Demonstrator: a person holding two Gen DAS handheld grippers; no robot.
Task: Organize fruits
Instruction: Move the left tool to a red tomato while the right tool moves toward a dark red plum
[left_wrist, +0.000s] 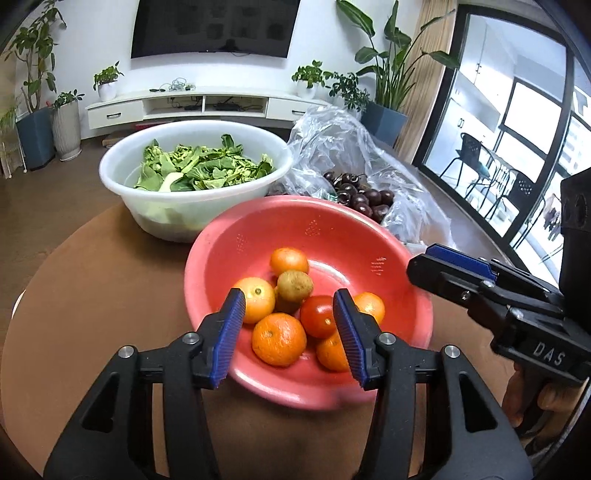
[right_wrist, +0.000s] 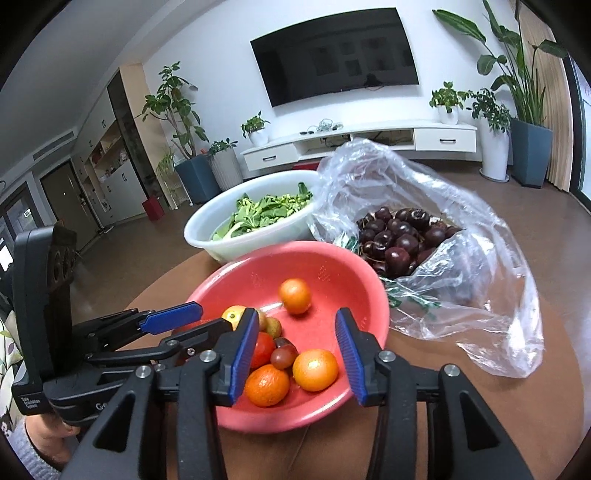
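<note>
Between and just beyond our released left gripper (left_wrist: 289, 334) and right gripper (right_wrist: 297, 356) jaws, round firm mandarin oranges (left_wrist: 279, 339) lie in the red plastic colander (left_wrist: 258, 236), likely light, smooth-skinned, best pinched across their middles.

Two basins (left_wrist: 192, 162) (left_wrist: 306, 221), five oranges (left_wrist: 279, 339), one kiwi (left_wrist: 294, 284), one tomato (left_wrist: 318, 316), one cherry bag (right_wrist: 424, 236).

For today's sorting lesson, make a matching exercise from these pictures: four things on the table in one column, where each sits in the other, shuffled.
Things:
1. oranges
2. cherries
3. leafy greens
4. tomato

Places:
A. white bowl
B. clear plastic bag
C. red bowl, between oranges
D. red bowl, several together

Pairs: 1-D, 2-B, 3-A, 4-C
</note>
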